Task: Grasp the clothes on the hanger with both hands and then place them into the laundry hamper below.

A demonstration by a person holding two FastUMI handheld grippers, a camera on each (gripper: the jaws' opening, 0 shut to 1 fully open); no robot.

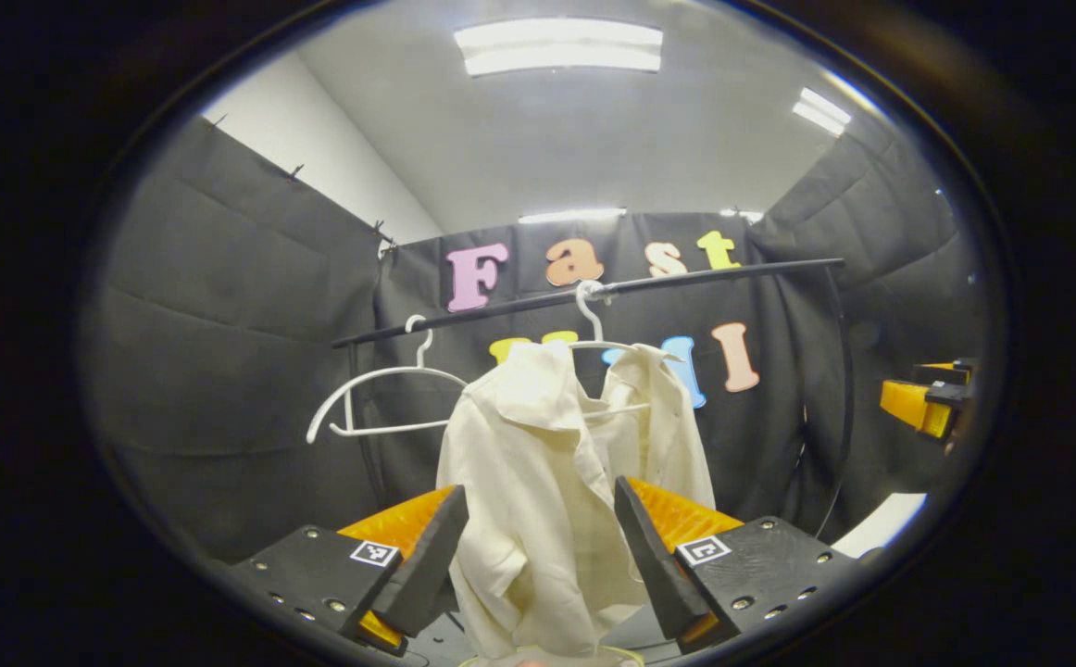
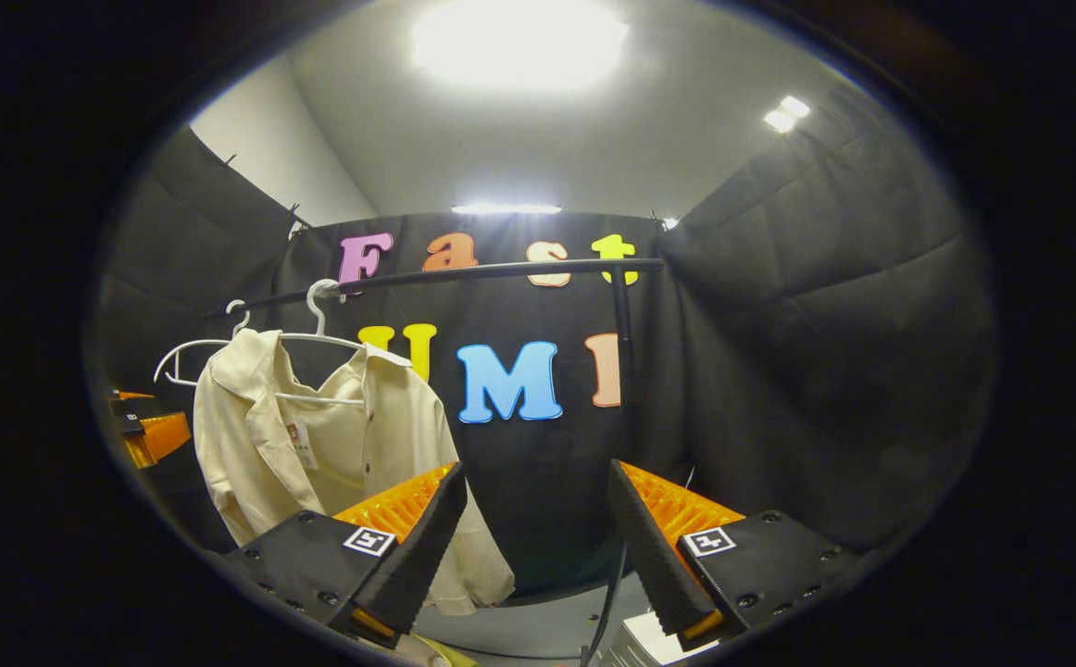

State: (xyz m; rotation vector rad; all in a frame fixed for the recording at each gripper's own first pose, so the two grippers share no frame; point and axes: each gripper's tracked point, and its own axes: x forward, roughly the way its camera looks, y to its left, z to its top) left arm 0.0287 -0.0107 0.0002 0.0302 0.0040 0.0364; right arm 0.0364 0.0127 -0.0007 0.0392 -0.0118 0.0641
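Note:
A cream shirt (image 1: 547, 482) hangs on a white hanger (image 1: 594, 320) from a black rail (image 1: 612, 289). In the left gripper view my left gripper (image 1: 538, 547) stands open, its fingers on either side of the shirt's lower part but apart from the cloth. The right gripper (image 1: 927, 403) shows at that view's right edge. In the right gripper view the same shirt (image 2: 316, 445) hangs to the left, and my right gripper (image 2: 533, 547) is open with nothing between its fingers. The left gripper (image 2: 149, 431) peeks in at the left edge.
An empty white hanger (image 1: 381, 398) hangs on the rail left of the shirt. The rail's upright post (image 2: 623, 352) stands right of centre in the right gripper view. A pale rim (image 1: 547, 660) shows at the bottom under the shirt. Black cloth walls close in all sides.

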